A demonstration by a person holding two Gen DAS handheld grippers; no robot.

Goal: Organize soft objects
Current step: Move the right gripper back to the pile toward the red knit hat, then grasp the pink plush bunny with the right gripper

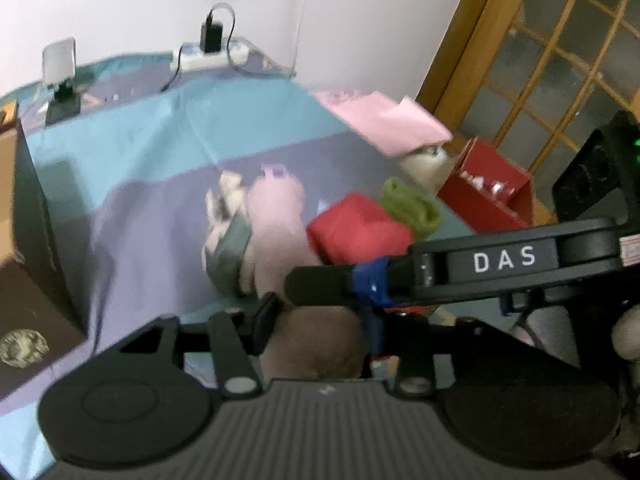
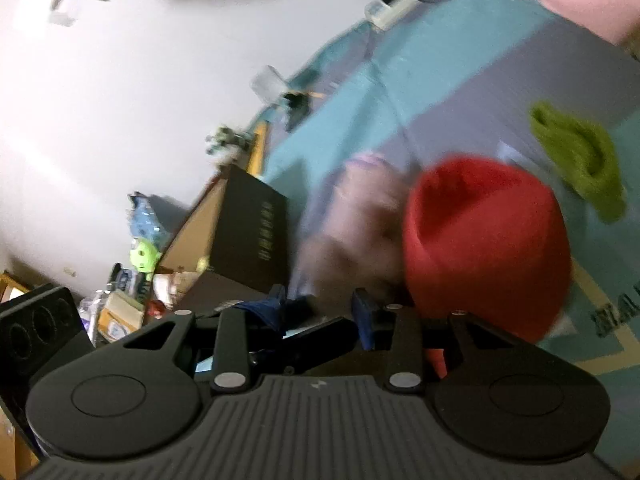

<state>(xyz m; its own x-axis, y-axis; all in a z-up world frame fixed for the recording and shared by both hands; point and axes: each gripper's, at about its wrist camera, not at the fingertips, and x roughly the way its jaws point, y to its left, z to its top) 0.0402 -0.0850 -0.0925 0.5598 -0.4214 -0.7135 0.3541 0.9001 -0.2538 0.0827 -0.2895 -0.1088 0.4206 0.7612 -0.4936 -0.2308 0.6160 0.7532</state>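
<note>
- White power strip (image 1: 210, 56) with a black charger plugged in, far side.
- Small white lamp (image 1: 60, 62) on a black base, far left.
- Dark box (image 2: 256, 232), left.
- Red box (image 1: 486, 190), right.

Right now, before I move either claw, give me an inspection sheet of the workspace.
Surface: teal and purple cloth, creased.
Job's things: pink plush, red soft hat, green soft piece, brown soft item.
Clutter: black box, red box, folded pink cloth.
Grippers: left claw flanks the brown soft item; right claw is beside the red soft hat; grip unclear for both.
Cables: power strip with charger, at the far edge.
Surroundings: white wall, wooden lattice door.
</note>
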